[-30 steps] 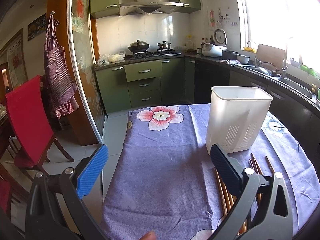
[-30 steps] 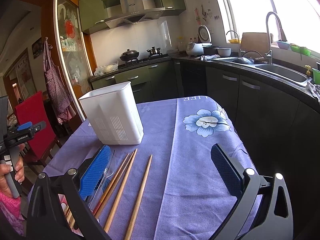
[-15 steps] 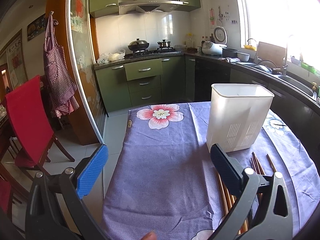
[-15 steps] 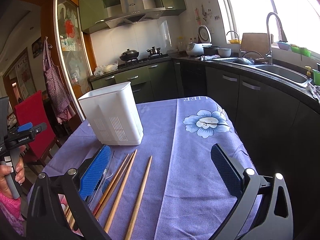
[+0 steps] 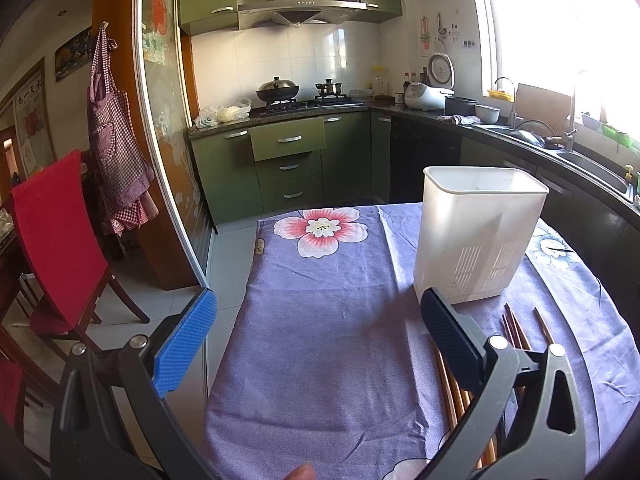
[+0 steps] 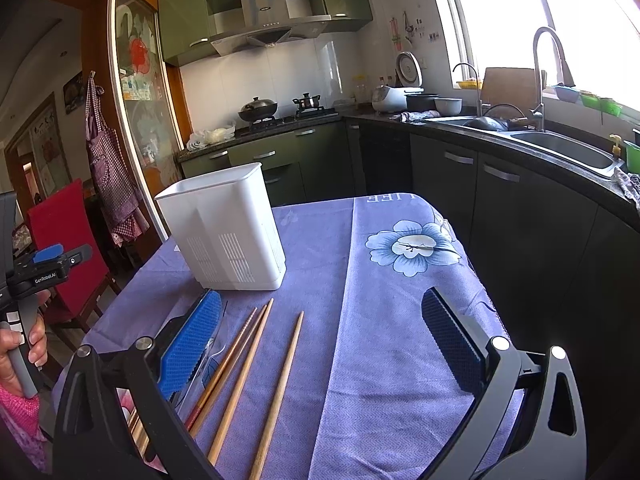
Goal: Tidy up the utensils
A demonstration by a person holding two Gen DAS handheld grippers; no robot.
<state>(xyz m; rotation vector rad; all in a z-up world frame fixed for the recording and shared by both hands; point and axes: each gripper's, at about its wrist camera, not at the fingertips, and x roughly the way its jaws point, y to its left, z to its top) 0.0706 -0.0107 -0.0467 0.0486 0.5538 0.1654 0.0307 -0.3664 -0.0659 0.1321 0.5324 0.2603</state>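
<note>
Left tool (image 5: 318, 334) and right tool (image 6: 320, 334) spread wide, empty, above purple-clothed counter (image 6: 384, 264). White utensil holder (image 6: 224, 228) upright mid-counter; wooden chopsticks (image 6: 256, 372) loose before it, near the front edge. Green-cabineted kitchen behind.

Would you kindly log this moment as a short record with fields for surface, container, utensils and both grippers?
surface: table under a purple floral cloth
container: white slotted utensil holder, upright on the cloth
utensils: wooden chopsticks lying loose on the cloth in front of the holder, none visible inside it
left gripper: open, holding nothing
right gripper: open, above the chopsticks, holding nothing
</note>
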